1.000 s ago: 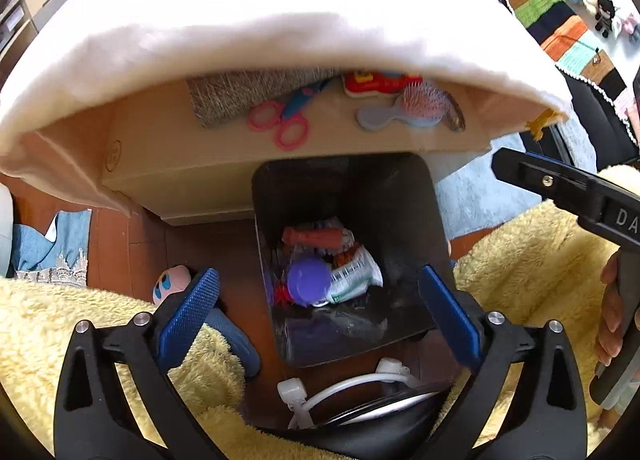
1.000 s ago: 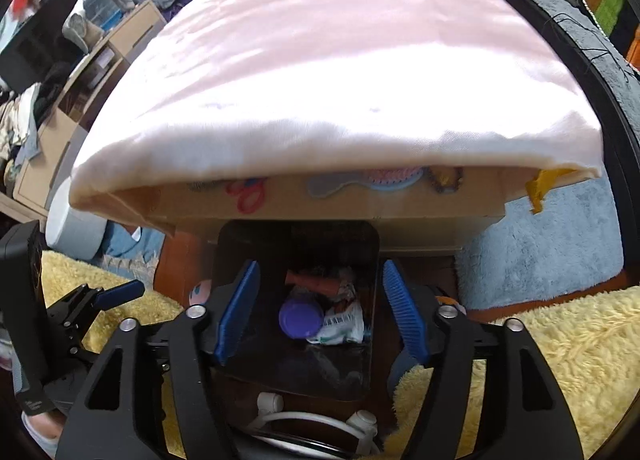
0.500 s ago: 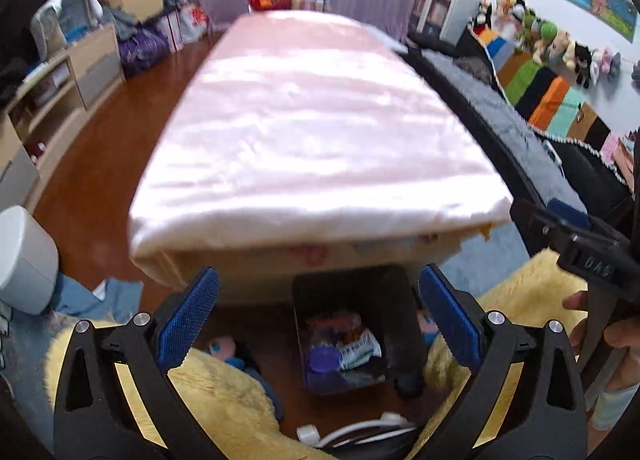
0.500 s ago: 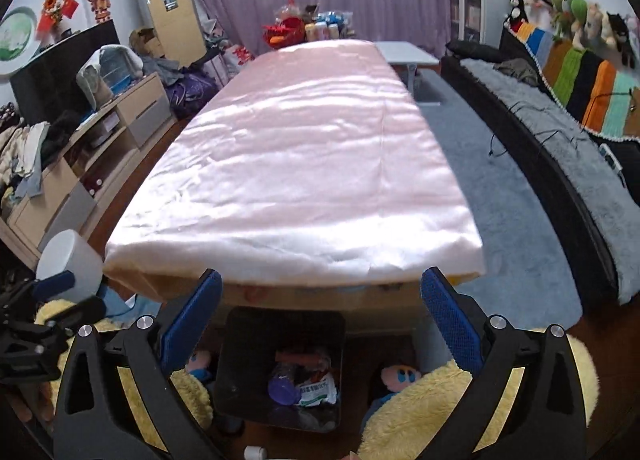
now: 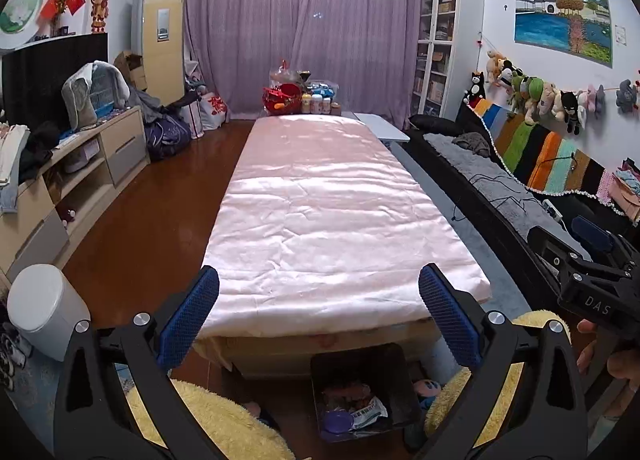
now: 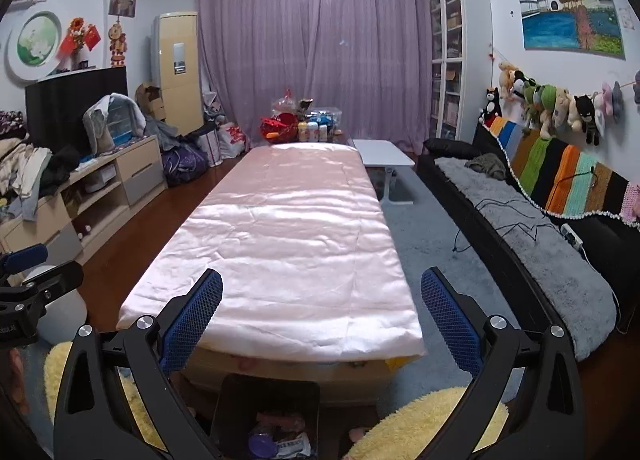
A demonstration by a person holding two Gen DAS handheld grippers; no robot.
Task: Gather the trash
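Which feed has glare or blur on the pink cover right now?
Left wrist: sharp, bright sheen across the pink cover, edges bent by fisheye. Right wrist: also sharp, similar sheen mid-cover; the trash bin sits dim at the bottom edge.

I am standing in a lived-in home, in what is serving as a living room. A purple curtain [image 6: 316,40] is covering the far window, and a long table under a pink cloth [image 5: 320,212] is running down the middle. A dark sofa [image 6: 520,228] with a striped crocheted blanket [image 6: 560,172] is lining the right wall, with plush toys [image 6: 552,100] hanging above it beside a landscape painting [image 6: 570,4]. A television [image 6: 76,104] is sitting on a low cabinet [image 6: 116,180] strewn with clothes, and a glass-door bookcase [image 5: 436,36] is filling the corner.
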